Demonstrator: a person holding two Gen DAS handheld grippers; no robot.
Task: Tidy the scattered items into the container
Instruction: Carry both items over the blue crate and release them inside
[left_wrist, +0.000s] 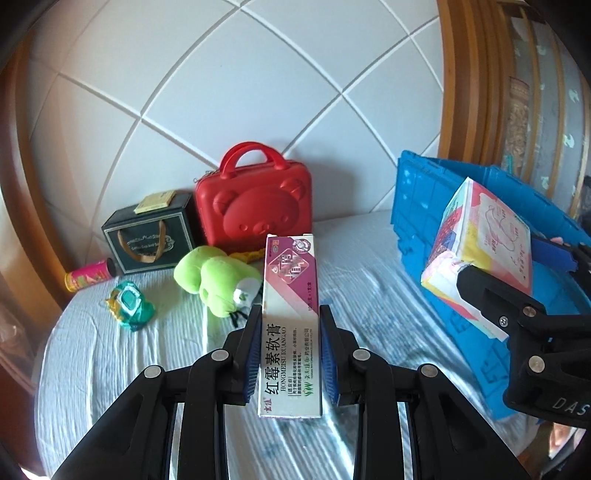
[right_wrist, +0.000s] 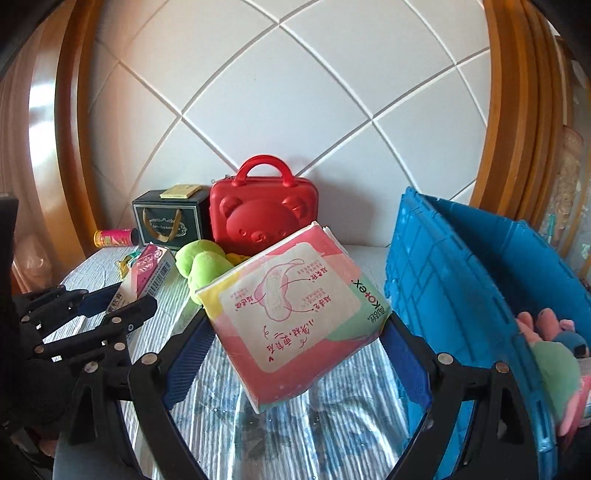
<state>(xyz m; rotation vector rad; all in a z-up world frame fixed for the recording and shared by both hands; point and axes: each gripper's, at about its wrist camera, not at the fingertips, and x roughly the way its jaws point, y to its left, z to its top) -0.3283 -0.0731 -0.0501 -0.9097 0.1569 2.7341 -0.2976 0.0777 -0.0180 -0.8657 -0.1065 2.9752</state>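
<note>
Inspector: Your left gripper has its fingers clamped on the ointment box, lifted off the bed and held lengthwise, so it should drop in cleanly.

Operator: And the right?

Inspector: The right gripper, fingers spread wide, squeezes the soft pad pack just beside the blue crate, presumably next in. The frog plush remains on the bed.

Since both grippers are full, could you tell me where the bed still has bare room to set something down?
Bare sheet lies in front of the green plush and teal toy, and between the plush and the blue crate. The back by the red case, dark box and can is crowded.
</note>
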